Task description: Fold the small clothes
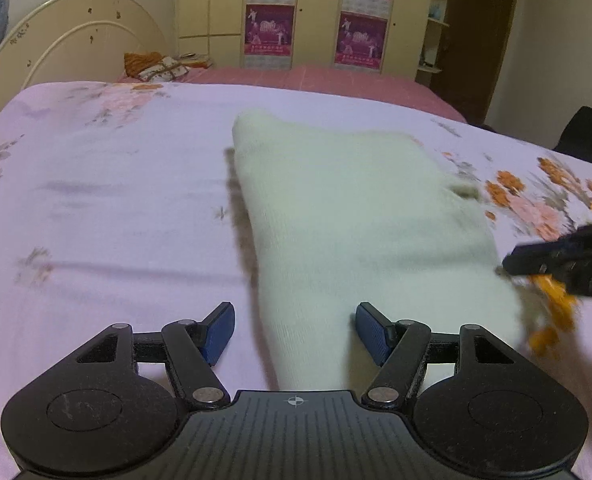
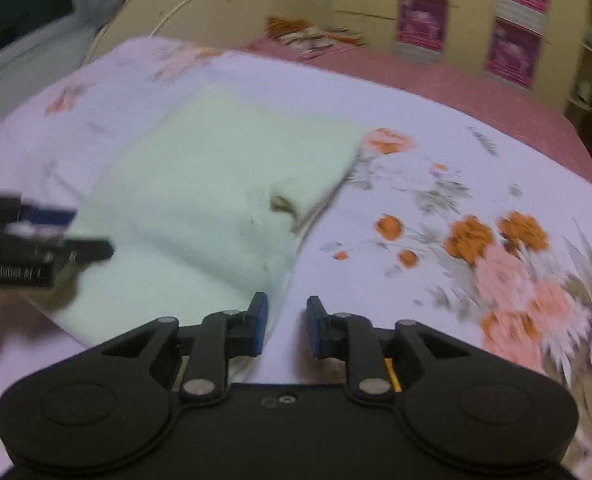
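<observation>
Now your cloth lies folded flat on the sheet, a pale cream knit, thick and soft, with a small dark hole or tag showing at its right edge. It is broad at the far end and narrower towards you, and the layers show as a stacked edge on its right side. No crease breaks its top face.

Your left gripper hangs over the cloth's near end with its jaws standing apart; the cloth's near strip shows between the blue pads, and you cannot tell whether they touch it. Your right gripper sits just off the cloth's right near corner, jaws narrow but with a clear gap, nothing between them, only bare sheet below.

Left of the cloth the sheet is plain and open right to the bed's edge. Right of the cloth it is also bare, printed with orange and pink flowers. Beyond the cloth's far edge the sheet ends on a pink cover, and past that stand the headboard and a wardrobe. Both views are blurred.
</observation>
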